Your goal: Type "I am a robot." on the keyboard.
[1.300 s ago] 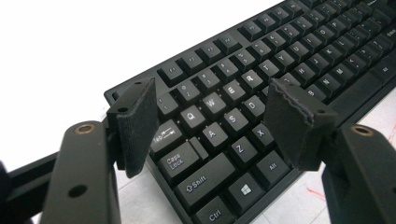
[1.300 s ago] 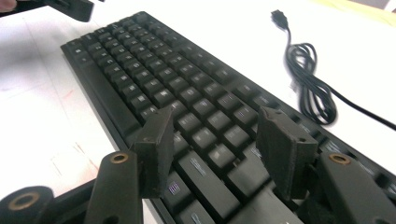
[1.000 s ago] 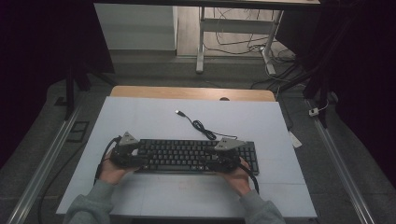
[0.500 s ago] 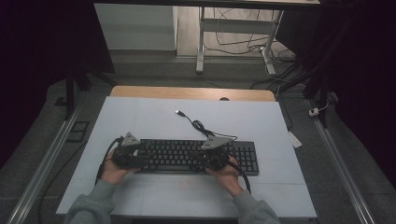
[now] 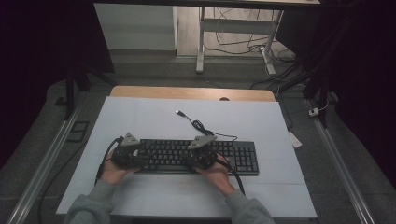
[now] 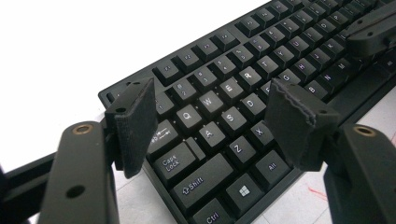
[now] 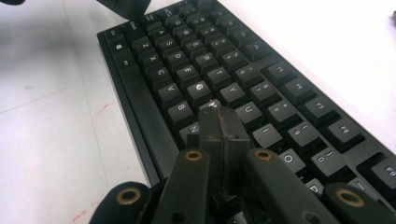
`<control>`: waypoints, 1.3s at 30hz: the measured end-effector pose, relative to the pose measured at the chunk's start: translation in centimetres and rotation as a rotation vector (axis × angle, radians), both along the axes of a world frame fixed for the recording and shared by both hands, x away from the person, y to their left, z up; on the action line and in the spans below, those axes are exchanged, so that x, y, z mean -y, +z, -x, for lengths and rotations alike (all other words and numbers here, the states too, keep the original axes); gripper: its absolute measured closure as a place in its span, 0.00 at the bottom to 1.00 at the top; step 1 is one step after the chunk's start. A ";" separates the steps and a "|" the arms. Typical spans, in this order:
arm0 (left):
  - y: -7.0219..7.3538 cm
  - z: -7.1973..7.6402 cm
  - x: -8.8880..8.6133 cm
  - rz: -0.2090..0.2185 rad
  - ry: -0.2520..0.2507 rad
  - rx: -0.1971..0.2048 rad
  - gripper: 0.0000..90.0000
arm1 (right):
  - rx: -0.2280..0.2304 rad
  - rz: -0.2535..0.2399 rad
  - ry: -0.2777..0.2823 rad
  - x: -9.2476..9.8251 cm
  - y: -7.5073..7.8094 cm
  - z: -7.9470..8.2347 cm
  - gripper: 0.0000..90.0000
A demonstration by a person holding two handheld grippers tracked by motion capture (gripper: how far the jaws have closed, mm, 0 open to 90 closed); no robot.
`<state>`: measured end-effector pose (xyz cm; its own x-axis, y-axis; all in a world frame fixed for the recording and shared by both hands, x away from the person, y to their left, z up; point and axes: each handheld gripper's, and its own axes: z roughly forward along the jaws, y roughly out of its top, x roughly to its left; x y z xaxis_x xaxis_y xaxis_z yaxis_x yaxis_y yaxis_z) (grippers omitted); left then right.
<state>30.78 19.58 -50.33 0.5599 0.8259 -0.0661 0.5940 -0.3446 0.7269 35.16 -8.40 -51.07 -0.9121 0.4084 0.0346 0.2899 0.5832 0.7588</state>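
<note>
Jaws of the left gripper [image 6: 212,121] stand wide apart over the left end of the keyboard [image 5: 196,156], one pad [image 6: 135,123] above the Tab and Caps Lock keys, the other toward X, with Q, A and Z showing between them. Jaws of the right gripper [image 7: 222,128] are pressed together, their tip over the keys around H and N; whether it touches a key cannot be told. From the high view the keyboard lies lengthwise on the near half of the white table [image 5: 140,116], its cable [image 5: 198,125] curling toward the far side and ending in a plug. Both hands come in from the near edge, the left gripper [image 5: 127,151] at the keyboard's left end, the right gripper [image 5: 201,151] near its middle.
</note>
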 end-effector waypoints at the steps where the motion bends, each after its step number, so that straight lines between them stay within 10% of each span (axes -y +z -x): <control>1: 0.0 0.0 0.0 -0.001 -0.001 0.001 0.38 | -0.004 0.003 0.000 0.0 0.0 0.0 1.00; 21: -0.1 0.0 0.1 -0.011 0.000 -0.002 0.37 | -0.002 0.059 0.017 -0.5 -0.9 0.1 1.00; 31: 0.0 0.0 0.0 -0.009 0.002 0.008 0.37 | 0.017 0.002 0.008 0.2 -0.1 0.2 0.99; 39: 0.0 0.0 -0.2 -0.005 0.009 0.009 0.37 | 0.031 -0.056 -0.065 1.9 0.5 0.0 0.74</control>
